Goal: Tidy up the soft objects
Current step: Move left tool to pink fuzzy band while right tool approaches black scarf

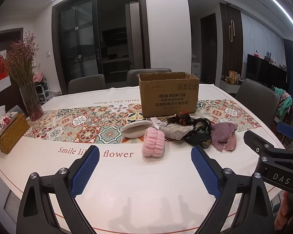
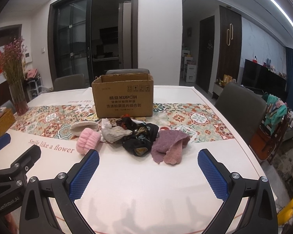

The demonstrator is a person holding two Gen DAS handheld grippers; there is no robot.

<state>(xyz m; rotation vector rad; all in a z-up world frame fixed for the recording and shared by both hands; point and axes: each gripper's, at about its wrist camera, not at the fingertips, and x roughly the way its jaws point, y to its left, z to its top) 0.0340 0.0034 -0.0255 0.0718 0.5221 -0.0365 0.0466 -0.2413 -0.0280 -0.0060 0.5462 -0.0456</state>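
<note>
A pile of soft things lies mid-table in front of an open cardboard box: a pink fluffy band, a cream pouch, a grey cloth, a black patterned cloth and a purple cloth. My left gripper is open and empty, just short of the pink band. My right gripper is open and empty, just short of the black and purple cloths.
A glass vase of dried flowers and a woven tissue box stand at the table's left. Grey chairs surround the table. The right gripper's body shows at the right of the left wrist view.
</note>
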